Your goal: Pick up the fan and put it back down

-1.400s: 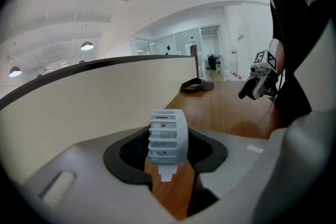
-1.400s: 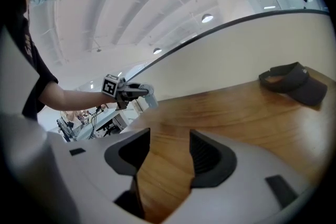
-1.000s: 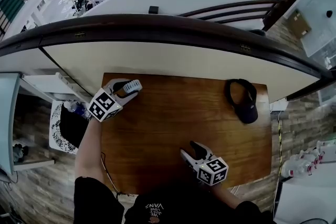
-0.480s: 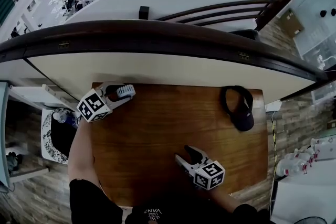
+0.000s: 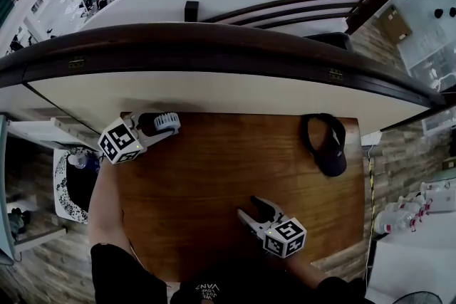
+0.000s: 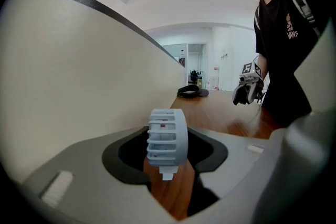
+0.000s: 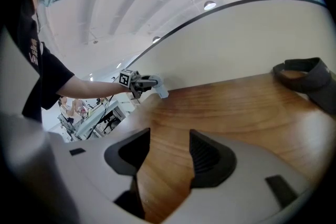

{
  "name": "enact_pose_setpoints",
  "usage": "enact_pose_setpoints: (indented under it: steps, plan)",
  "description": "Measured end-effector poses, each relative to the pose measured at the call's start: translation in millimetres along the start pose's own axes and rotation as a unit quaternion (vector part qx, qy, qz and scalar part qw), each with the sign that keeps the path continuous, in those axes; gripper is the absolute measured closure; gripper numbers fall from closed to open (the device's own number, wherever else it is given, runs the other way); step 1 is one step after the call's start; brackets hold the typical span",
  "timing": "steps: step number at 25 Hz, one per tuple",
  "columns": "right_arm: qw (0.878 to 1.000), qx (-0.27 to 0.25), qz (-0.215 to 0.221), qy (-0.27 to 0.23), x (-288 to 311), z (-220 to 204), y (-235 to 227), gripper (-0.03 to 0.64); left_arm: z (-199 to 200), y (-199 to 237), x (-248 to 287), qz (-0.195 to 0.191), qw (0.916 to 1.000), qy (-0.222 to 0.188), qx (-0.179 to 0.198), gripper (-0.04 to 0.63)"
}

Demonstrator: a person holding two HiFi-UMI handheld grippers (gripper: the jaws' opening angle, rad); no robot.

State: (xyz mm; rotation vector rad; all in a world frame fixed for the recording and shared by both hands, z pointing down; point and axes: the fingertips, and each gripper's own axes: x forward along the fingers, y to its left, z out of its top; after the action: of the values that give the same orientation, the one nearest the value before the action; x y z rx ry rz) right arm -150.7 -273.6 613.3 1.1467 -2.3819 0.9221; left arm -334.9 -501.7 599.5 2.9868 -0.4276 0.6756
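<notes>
A small pale grey fan [image 5: 168,122] with a slatted round head sits between the jaws of my left gripper [image 5: 164,125] at the far left corner of the wooden table [image 5: 214,174], close to the cream wall. In the left gripper view the fan [image 6: 167,134] stands edge-on between the dark pads, its short stem pointing down, and the gripper [image 6: 168,157] is shut on it. I cannot tell whether the stem touches the wood. My right gripper [image 5: 254,208] rests open near the table's front edge, nothing between its jaws [image 7: 169,152]. From there the fan [image 7: 156,85] shows far off.
A dark cap [image 5: 328,142] lies at the table's far right corner. A curved cream wall with a dark rail [image 5: 214,46] borders the far edge. Left of the table stands a white stool with a bottle [image 5: 75,161]. A cable [image 5: 370,174] hangs off the right edge.
The left gripper with the fan has shifted slightly toward the wall and sunk a little. The right gripper has edged a bit across the table's front, still open.
</notes>
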Motion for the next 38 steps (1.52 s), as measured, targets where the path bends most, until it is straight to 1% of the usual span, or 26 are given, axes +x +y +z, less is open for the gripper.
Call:
enact_pose_setpoints:
  steps: [1, 2, 3, 6, 8, 10, 13, 15, 19, 24, 27, 32, 38]
  plan:
    - [1.000, 0.000, 0.001, -0.001, 1, 0, 1, 0.411, -2, 0, 0, 0.002, 1.0000, 0.004, -0.001, 0.395]
    - [1.000, -0.001, 0.002, -0.001, 2, 1, 2, 0.411, -3, 1, 0, 0.004, 1.0000, 0.007, -0.003, 0.367]
    - [1.000, -0.001, 0.003, -0.001, 3, 1, 3, 0.411, -3, 1, -1, 0.007, 0.9999, 0.009, -0.005, 0.362]
    - [1.000, -0.004, 0.009, -0.003, 4, 2, 7, 0.411, -4, 4, -4, 0.030, 0.9994, 0.011, -0.016, 0.321]
    - [1.000, -0.007, 0.012, -0.006, 2, 3, 9, 0.411, -2, 6, -9, 0.053, 0.9982, 0.007, -0.026, 0.305]
    - [1.000, -0.011, 0.014, -0.009, -2, 4, 10, 0.411, 3, 7, -17, 0.083, 0.9959, -0.007, -0.036, 0.289]
    - [1.000, -0.018, 0.016, -0.018, -9, 8, 13, 0.411, 12, 7, -30, 0.133, 0.9897, -0.027, -0.046, 0.279]
    - [0.999, -0.023, 0.018, -0.024, -14, 9, 15, 0.411, 15, 4, -39, 0.168, 0.9836, -0.032, -0.057, 0.276]
    - [0.998, -0.038, 0.028, -0.032, -28, 9, 20, 0.411, 15, -14, -52, 0.232, 0.9676, -0.036, -0.092, 0.264]
    - [0.997, -0.050, 0.046, -0.037, -45, 3, 26, 0.411, 24, -44, -69, 0.300, 0.9428, -0.066, -0.129, 0.264]
    - [0.995, -0.062, 0.065, -0.035, -56, 0, 31, 0.411, 28, -72, -72, 0.325, 0.9339, -0.062, -0.135, 0.264]
    - [0.991, -0.088, 0.096, -0.027, -84, -3, 34, 0.411, 42, -126, -77, 0.368, 0.9141, -0.076, -0.153, 0.264]
    - [0.987, -0.106, 0.113, -0.030, -113, -2, 23, 0.411, 56, -188, -77, 0.406, 0.8951, -0.076, -0.167, 0.265]
